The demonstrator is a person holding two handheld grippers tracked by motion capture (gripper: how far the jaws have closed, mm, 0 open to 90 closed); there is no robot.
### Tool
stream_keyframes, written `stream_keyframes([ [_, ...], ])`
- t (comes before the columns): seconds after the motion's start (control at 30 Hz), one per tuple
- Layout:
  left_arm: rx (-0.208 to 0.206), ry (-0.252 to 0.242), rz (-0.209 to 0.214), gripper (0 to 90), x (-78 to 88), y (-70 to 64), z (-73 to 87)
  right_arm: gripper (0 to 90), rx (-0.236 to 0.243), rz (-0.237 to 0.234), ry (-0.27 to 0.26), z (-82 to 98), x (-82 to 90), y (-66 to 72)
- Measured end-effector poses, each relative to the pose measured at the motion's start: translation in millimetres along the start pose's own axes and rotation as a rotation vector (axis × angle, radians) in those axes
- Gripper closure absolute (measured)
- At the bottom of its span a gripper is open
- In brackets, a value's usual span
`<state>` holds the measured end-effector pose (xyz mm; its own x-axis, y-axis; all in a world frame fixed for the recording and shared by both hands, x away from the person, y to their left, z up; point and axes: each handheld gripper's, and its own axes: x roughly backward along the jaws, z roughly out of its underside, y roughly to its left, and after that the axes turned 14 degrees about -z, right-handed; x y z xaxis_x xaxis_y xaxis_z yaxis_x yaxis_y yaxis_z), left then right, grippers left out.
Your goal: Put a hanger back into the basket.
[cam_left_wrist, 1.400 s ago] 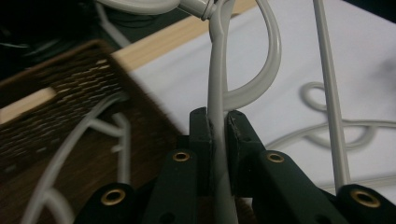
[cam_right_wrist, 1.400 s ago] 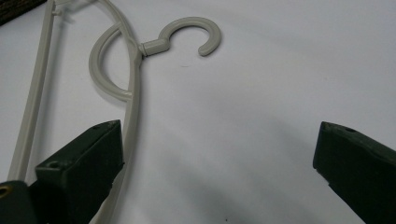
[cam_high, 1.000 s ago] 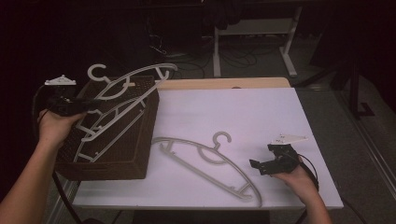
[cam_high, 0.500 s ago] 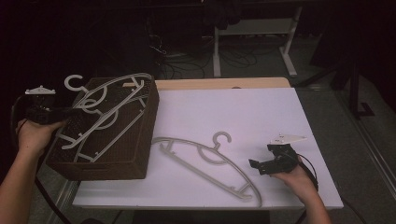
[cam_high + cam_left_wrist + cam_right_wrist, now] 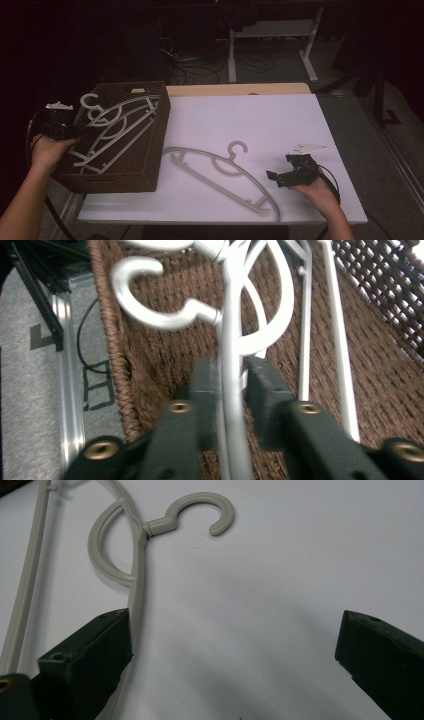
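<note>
A brown woven basket [image 5: 145, 165] stands at the table's left edge with pale plastic hangers [image 5: 120, 125] lying in it. My left gripper [image 5: 82, 132] reaches in from the basket's left side. In the left gripper view, the top hanger's arm [image 5: 232, 330] runs between the jaws of that gripper [image 5: 232, 375]. The jaws have just been opening, and the pads stand slightly off the arm. Another hanger [image 5: 220, 172] lies flat on the white table. My right gripper [image 5: 275, 177] rests open to the right of it. Its jaws [image 5: 232, 635] are wide apart, the left one beside the hanger's arm [image 5: 140, 555].
The white table top [image 5: 280, 120] has a wooden strip along its far edge. A metal frame [image 5: 270, 30] and cables stand on the dark floor behind. The basket's weave [image 5: 380, 355] lies under the hangers.
My left hand has moved left and down, lowering the hanger into the basket. The hanger's hook now sits near the basket's far left corner. The right hand has kept still.
</note>
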<state>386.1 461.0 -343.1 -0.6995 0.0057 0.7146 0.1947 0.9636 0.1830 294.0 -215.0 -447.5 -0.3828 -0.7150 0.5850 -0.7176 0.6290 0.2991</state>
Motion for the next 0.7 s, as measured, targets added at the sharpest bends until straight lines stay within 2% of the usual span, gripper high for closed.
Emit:
stream_keyframes([
  [0.2,0.008,-0.03,0.037,61.3,3.7,-3.0,-2.5,1.7,0.005,-0.001,0.0,-0.2,-0.1,0.2],
  [0.37,0.022,-0.067,0.099,54.2,9.4,-12.3,-8.9,1.7,0.004,-0.001,-0.002,-0.4,0.1,0.3],
  [0.47,0.013,-0.096,0.149,49.5,14.0,-21.2,-14.1,1.7,0.005,-0.001,0.001,-0.3,-0.1,0.2],
  [0.5,0.013,-0.096,0.149,47.9,14.0,-21.2,-14.1,1.7,0.005,-0.001,0.001,-0.3,-0.1,0.2],
  [0.53,0.003,-0.116,0.181,45.9,17.8,-29.6,-17.9,1.7,0.004,-0.002,0.0,-0.4,0.1,0.0],
  [0.57,0.003,-0.116,0.181,44.1,17.8,-29.6,-17.9,1.7,0.005,-0.002,-0.001,-0.4,0.1,0.0],
  [0.63,-0.014,-0.151,0.231,40.9,23.7,-44.6,-24.6,1.7,0.005,-0.003,-0.001,-0.4,0.1,0.1],
  [0.7,-0.025,-0.166,0.268,38.0,27.0,-54.1,-28.9,1.7,0.008,-0.004,0.0,-0.4,0.0,0.2],
])
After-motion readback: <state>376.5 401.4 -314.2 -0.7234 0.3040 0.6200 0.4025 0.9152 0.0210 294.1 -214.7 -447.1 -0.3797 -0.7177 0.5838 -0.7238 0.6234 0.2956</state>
